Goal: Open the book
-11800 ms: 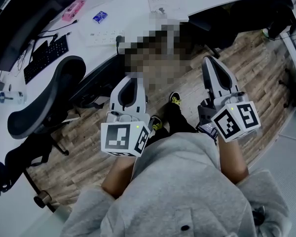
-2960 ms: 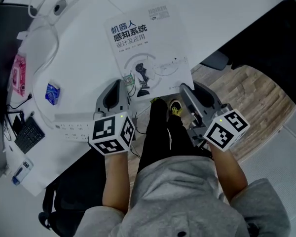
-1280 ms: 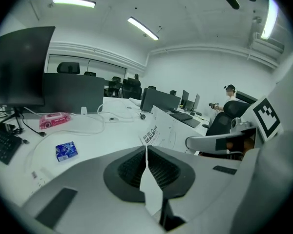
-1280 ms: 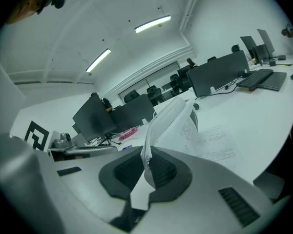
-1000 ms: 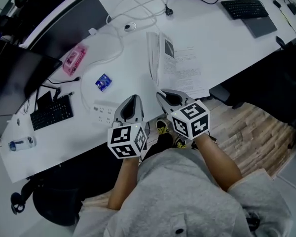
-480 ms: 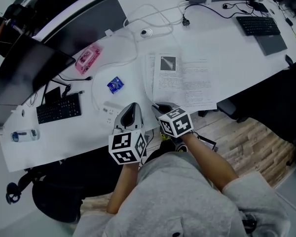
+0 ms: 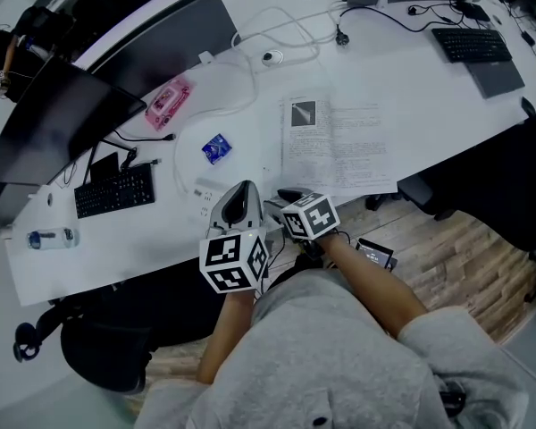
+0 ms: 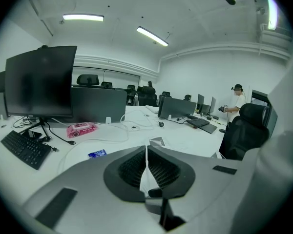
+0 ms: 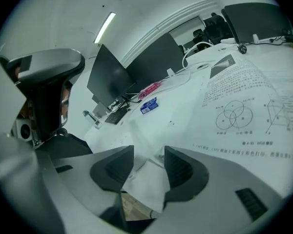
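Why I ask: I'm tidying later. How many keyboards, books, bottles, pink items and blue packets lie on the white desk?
Keyboards: 2
Open book: 1
Bottle: 1
Pink item: 1
Blue packet: 1
Total: 6

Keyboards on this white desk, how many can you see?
2. The left keyboard lies before the dark monitor; the right keyboard lies at the desk's far right end. Others may be hidden.
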`<act>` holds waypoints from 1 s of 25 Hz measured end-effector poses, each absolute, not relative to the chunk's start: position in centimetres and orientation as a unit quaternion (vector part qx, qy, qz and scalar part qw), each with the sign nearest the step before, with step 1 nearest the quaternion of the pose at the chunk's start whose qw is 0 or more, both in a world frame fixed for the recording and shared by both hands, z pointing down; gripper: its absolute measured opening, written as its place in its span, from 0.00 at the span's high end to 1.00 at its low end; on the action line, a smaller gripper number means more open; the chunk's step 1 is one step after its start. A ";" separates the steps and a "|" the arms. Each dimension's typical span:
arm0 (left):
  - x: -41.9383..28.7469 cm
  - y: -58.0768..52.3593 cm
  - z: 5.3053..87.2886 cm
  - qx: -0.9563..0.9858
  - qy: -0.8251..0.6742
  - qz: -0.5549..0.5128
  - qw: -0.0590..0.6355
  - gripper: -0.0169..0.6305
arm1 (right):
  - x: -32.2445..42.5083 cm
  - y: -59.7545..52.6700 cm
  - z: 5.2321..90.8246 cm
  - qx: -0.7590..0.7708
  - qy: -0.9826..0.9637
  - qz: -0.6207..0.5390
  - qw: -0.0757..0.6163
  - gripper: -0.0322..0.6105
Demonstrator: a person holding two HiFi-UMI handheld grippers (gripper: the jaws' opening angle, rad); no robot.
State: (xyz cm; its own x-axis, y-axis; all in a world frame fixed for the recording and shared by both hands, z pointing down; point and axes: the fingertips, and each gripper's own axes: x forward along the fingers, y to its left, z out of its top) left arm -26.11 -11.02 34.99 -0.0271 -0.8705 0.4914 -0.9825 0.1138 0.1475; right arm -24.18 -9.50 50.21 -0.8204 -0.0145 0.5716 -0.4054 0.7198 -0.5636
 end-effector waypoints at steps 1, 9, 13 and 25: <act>-26.0 -10.9 34.9 0.655 -0.707 0.116 0.237 0.95 | -24.0 -9.2 50.1 0.116 -0.886 0.356 0.271 0.66; -24.8 -10.0 34.4 0.666 -0.704 0.116 0.218 0.95 | -20.2 -8.9 45.6 0.126 -0.917 0.294 0.240 0.66; -23.8 -9.7 33.6 0.677 -0.700 0.118 0.195 0.95 | -15.6 -10.5 41.1 0.157 -0.935 0.245 0.201 0.66; -17.3 -7.6 31.7 0.722 -0.664 0.115 0.156 0.95 | 10.5 -9.6 33.7 0.304 -0.916 0.151 0.214 0.87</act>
State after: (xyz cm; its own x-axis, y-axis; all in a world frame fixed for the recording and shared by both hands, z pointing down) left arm -17.29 -7.59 31.68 0.0907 -0.9233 0.3731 -0.9950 -0.0685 0.0723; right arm 10.50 -9.56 33.66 -0.7234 -0.4920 0.4843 -0.6211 0.7701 -0.1455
